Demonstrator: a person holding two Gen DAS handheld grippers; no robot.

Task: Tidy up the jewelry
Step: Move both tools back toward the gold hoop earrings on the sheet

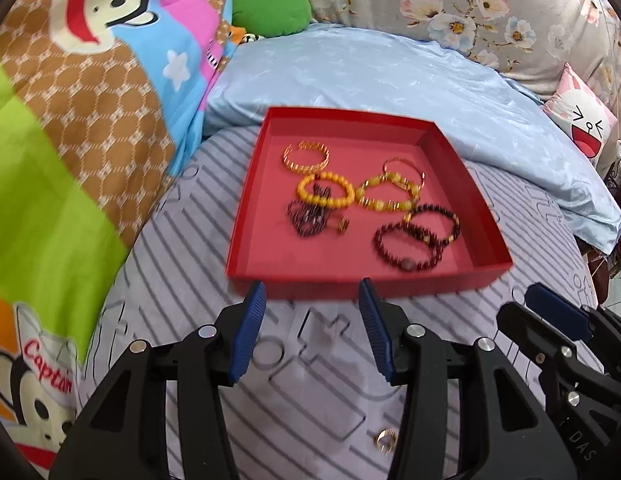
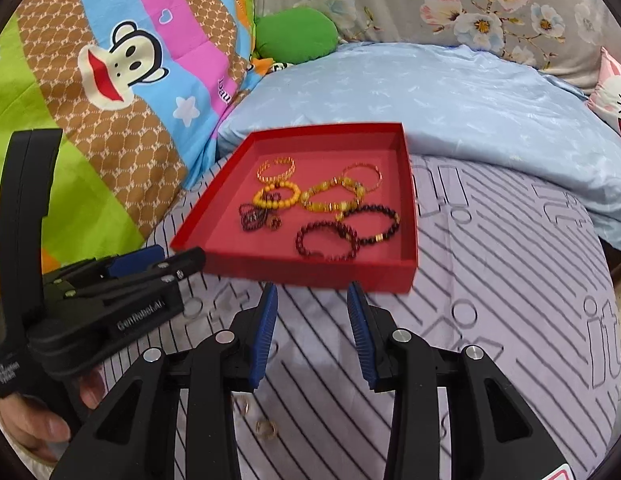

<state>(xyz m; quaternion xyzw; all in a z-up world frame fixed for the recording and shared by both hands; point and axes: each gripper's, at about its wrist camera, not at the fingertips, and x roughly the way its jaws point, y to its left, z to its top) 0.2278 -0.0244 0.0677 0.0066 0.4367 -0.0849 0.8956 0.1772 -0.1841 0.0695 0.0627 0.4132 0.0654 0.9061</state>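
Left wrist view shows the left gripper (image 1: 312,292) with its jaws partly open and nothing between them, just before the near wall of the red tray (image 1: 486,204). The right gripper (image 2: 312,294) is also partly open and empty, close to the same wall. Bracelets (image 1: 324,192) lie together in the middle of the tray, probably collected there to keep them in one place. A gold ring (image 1: 385,440) lies on the striped bedsheet (image 1: 318,412), outside the tray, under the left gripper; it seems not yet put away.
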